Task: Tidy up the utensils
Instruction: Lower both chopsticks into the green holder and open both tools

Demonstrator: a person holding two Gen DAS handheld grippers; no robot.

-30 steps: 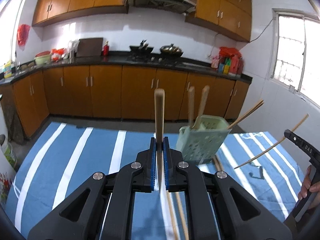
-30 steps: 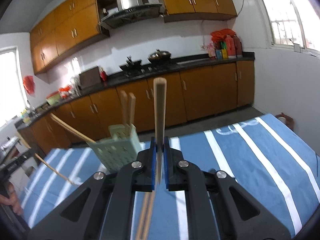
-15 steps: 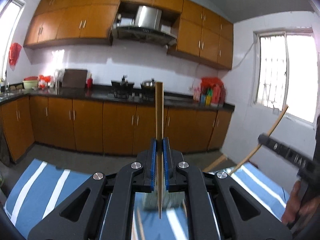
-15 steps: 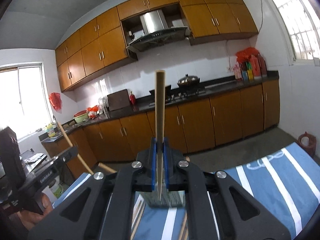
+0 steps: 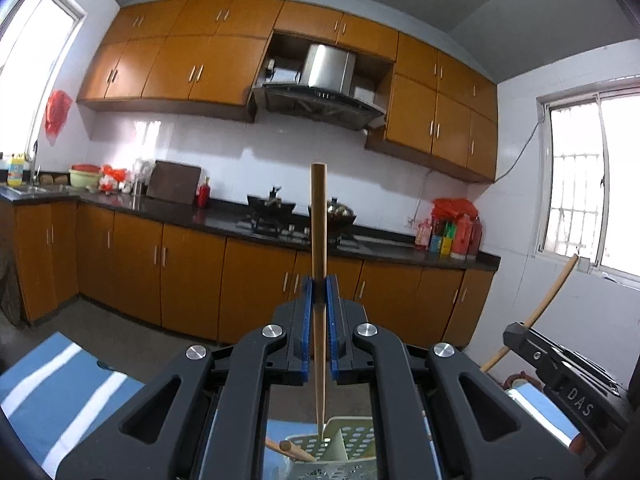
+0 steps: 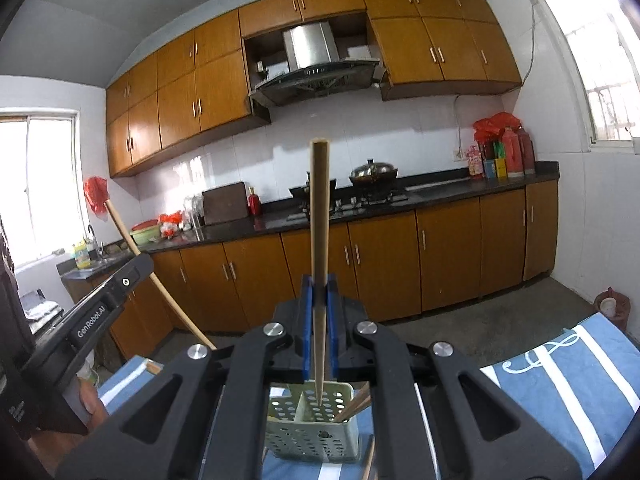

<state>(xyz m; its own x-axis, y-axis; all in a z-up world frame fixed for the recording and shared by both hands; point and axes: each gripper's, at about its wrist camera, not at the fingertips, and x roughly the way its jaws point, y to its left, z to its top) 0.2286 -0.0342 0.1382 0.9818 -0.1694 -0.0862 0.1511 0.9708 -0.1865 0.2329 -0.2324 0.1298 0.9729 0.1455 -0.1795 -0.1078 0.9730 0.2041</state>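
Note:
My left gripper (image 5: 319, 294) is shut on a wooden chopstick (image 5: 319, 240) held upright, its thin tip just over the pale green perforated utensil holder (image 5: 344, 450) below. My right gripper (image 6: 319, 294) is shut on another wooden chopstick (image 6: 319, 220), its tip inside the holder's (image 6: 316, 436) open top. Two chopsticks (image 6: 352, 404) lean in the holder's right compartment; they also show in the left wrist view (image 5: 292, 450). Each gripper shows in the other's view, the right one (image 5: 560, 372) and the left one (image 6: 100, 304).
The holder stands on a blue cloth with white stripes (image 6: 560, 384). Loose chopsticks (image 6: 370, 460) lie on it by the holder. Behind are brown kitchen cabinets (image 5: 192, 280), a black counter with a stove (image 6: 352, 200) and a window (image 5: 592, 184).
Both grippers have risen and tilted up over the holder, so the chopsticks now point down into its top. The holder has moved from mid-view to the bottom edge.

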